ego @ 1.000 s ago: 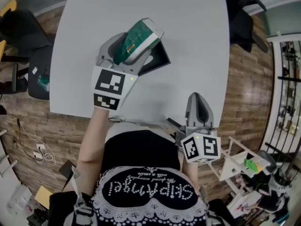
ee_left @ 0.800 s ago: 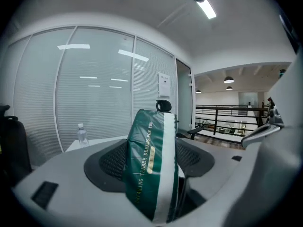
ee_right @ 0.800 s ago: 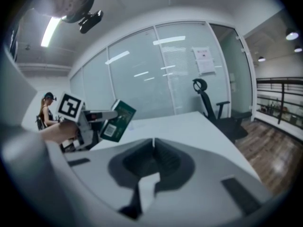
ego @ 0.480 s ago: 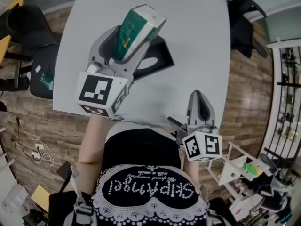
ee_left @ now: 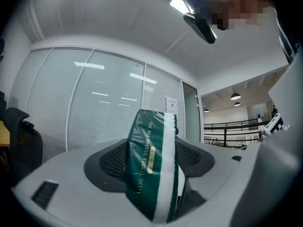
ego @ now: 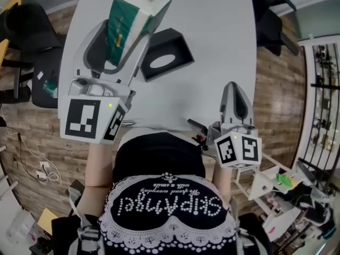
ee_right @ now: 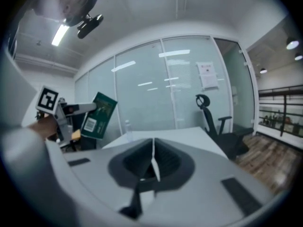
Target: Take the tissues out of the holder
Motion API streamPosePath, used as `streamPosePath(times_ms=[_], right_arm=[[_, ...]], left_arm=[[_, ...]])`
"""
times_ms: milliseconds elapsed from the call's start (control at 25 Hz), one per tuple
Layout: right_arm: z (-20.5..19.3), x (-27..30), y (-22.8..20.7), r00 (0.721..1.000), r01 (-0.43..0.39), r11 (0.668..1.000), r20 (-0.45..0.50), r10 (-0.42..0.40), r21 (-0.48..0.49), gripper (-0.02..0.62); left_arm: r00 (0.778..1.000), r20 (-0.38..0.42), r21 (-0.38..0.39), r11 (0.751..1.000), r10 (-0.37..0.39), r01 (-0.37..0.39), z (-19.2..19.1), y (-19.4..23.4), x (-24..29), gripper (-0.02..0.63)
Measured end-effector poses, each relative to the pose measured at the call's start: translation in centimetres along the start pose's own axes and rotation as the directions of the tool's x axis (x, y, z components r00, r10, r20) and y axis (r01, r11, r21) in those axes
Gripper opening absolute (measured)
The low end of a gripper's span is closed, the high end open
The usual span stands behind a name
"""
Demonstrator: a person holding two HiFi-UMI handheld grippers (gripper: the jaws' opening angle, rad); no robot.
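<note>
The left gripper [ego: 126,39] is squeezing the green and white tissue pack [ego: 137,12] between its two jaws, and the jaws are pressing on both flat sides of the pack so that it is not slipping out. The pack is hanging up in the air, above the far left part of the white table [ego: 218,62], and it is not touching anything else. The black holder [ego: 180,40] is sitting on the table just to the right of the pack, with its oval hole facing up. The pack is being held well clear of that hole, so I am thinking the taking-out part is nearly done and the pack is only needing a place to go down. The right gripper [ego: 235,95] is waiting near the table edge, close to the person's body, with its jaws pressed together and nothing between them. It is probably resting there to keep out of the way
</note>
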State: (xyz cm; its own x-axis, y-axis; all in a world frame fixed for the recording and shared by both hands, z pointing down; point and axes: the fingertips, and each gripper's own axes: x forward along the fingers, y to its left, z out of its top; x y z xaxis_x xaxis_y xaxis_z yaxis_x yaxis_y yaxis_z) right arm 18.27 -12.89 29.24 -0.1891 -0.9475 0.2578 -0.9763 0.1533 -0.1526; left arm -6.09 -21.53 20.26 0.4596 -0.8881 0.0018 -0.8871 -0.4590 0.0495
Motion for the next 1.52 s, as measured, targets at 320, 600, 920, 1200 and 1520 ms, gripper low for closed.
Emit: streamPosePath(times_ms=[320, 600, 920, 1200, 1520], right_arm=[[1.5, -1.1, -0.8, 0.999, 0.03, 1.0, 0.037, -0.03, -0.007, 0.034], [2.4, -1.4, -1.2, 0.997, 0.041, 0.999, 0.067, -0.041, 0.0, 0.034], [3.3, -1.6, -0.9, 0.996, 0.033, 0.999, 0.08, -0.034, 0.008, 0.034], [3.0, -1.7, -0.8, 0.997, 0.029, 0.999, 0.072, -0.03, 0.018, 0.034], [1.3, -2.3, -1.0, 0.999, 0.033, 0.999, 0.03, -0.033, 0.011, 0.034]], left_arm=[[0.999, 0.031, -0.034, 0.999, 0.044, -0.043, 1.2, 0.4, -4.3, 0.331], [0.996, 0.035, -0.057, 0.995, 0.078, -0.076, 1.0, 0.8, -6.3, 0.333], [0.992, -0.002, -0.08, 0.988, 0.129, -0.128, -0.7, 1.5, -8.6, 0.332], [0.989, -0.06, -0.088, 0.986, 0.139, -0.144, -3.5, 1.4, -9.9, 0.333], [0.986, -0.118, -0.1, 0.987, 0.113, -0.125, -6.2, 0.1, -10.7, 0.332]])
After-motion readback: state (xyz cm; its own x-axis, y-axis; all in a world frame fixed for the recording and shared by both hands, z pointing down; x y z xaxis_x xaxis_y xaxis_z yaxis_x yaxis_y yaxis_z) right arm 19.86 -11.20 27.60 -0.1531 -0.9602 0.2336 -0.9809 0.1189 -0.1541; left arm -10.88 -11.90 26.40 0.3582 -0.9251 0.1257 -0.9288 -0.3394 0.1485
